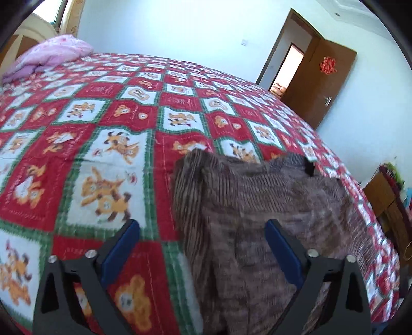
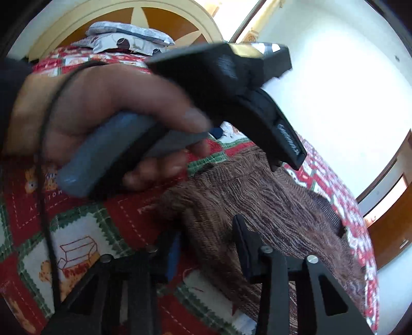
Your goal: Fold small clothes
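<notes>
A brown ribbed knit garment lies on the red, green and white cartoon bedspread. My left gripper stands open above the garment's left edge; its blue-padded fingers straddle that edge with nothing gripped. In the right wrist view the same garment runs away to the right. My right gripper hovers over its near corner, jaws partly apart, with cloth lying between the fingers but not visibly pinched. A person's hand holding the left gripper's grey handle fills the upper left of that view.
A pink duvet is bunched at the bed's far left corner. Grey patterned pillows rest against the round headboard. An open wooden door and wooden furniture stand beyond the bed's right edge.
</notes>
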`<state>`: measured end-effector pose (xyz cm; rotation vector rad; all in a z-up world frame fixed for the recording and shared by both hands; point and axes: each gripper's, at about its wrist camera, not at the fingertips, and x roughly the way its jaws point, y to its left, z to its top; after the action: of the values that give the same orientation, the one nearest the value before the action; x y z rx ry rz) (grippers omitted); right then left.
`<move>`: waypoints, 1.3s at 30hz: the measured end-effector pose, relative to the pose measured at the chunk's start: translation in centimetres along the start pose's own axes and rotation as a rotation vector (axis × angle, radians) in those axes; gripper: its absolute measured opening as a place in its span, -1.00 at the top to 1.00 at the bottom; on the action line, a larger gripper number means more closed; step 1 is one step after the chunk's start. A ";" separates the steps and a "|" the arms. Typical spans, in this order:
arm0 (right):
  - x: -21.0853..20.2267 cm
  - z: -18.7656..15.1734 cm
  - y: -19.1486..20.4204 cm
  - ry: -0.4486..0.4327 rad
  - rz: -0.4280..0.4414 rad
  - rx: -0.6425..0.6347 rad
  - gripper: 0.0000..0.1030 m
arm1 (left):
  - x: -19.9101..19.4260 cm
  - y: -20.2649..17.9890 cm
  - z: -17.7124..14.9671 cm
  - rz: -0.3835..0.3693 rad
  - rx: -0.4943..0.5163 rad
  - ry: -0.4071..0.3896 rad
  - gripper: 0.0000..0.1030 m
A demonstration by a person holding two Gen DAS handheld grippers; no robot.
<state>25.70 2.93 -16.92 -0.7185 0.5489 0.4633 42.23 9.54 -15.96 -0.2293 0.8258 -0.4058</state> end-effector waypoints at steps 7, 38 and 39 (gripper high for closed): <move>0.0 -0.2 0.4 -0.013 -0.003 0.010 0.45 | 2.2 0.8 1.4 -0.064 -0.053 0.029 -0.54; -3.0 -0.9 -6.1 -0.081 0.224 0.390 0.91 | 0.8 2.7 1.0 -0.195 -0.295 0.030 0.79; -3.2 -1.1 -6.6 -0.083 0.229 0.410 0.91 | 0.7 2.6 1.1 -0.194 -0.306 0.030 0.79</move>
<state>26.66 -2.91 -12.51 -0.2440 0.6268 0.5690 44.12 11.64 -16.63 -0.5926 0.8969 -0.4646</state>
